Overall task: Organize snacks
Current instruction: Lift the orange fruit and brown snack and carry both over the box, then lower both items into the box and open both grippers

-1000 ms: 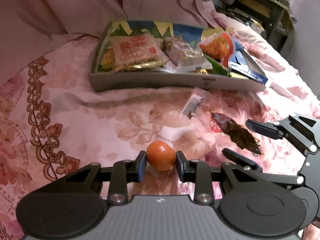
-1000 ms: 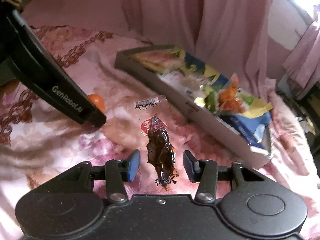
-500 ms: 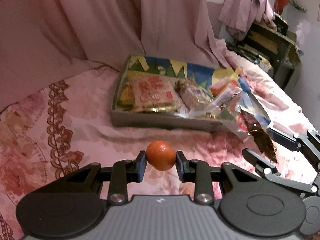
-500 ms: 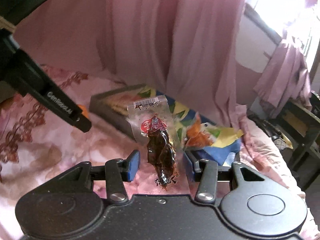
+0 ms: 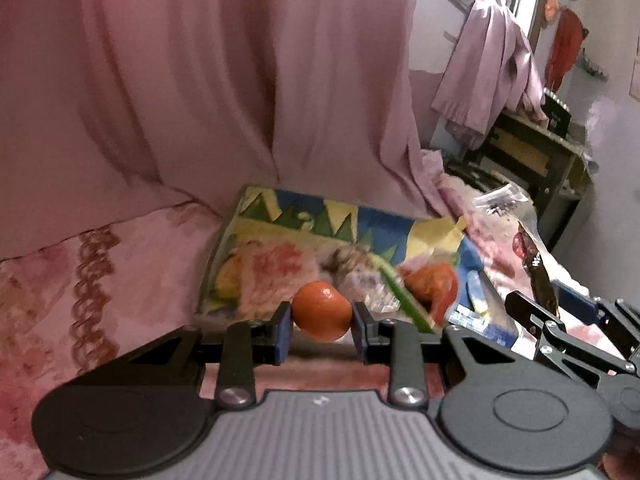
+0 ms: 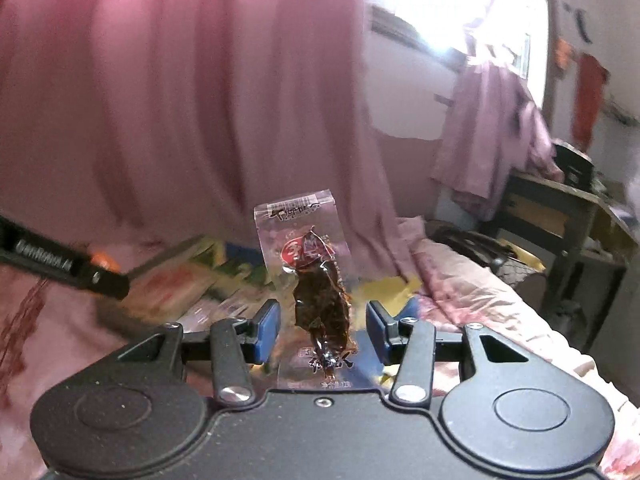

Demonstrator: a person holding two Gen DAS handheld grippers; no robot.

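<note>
- Orange and round, the small mandarin point(image 5: 321, 310) sits pinched between the blue pads of your left gripper point(image 5: 321, 330), whose jaws are closed tight on both its sides; it now hangs over the near edge of the shallow cardboard snack tray point(image 5: 224, 240), where a second ago it was low over the bedspread, well short of the tray.
- Your right gripper point(image 6: 323, 330) carries the clear plastic packet of dark brown dried snack point(image 6: 316, 280), which stands upright between the blue pads; the pads are clearly apart, and you cannot tell from either view whether they press on the packet's clear edges.
- From your left wrist view the right gripper point(image 5: 560, 320) shows at the far right with the packet point(image 5: 528, 256) raised above the tray's right end; a second ago that packet lay flat on the pink floral bedspread point(image 5: 60, 300), near the tray.
- Both views have tilted upward since then: the pink curtain point(image 5: 200, 80) fills much more of each picture, and a dark wooden desk point(image 6: 560, 208) is in sight at the right.
- Your tray holds the same wrapped snacks as before, blurred now.
</note>
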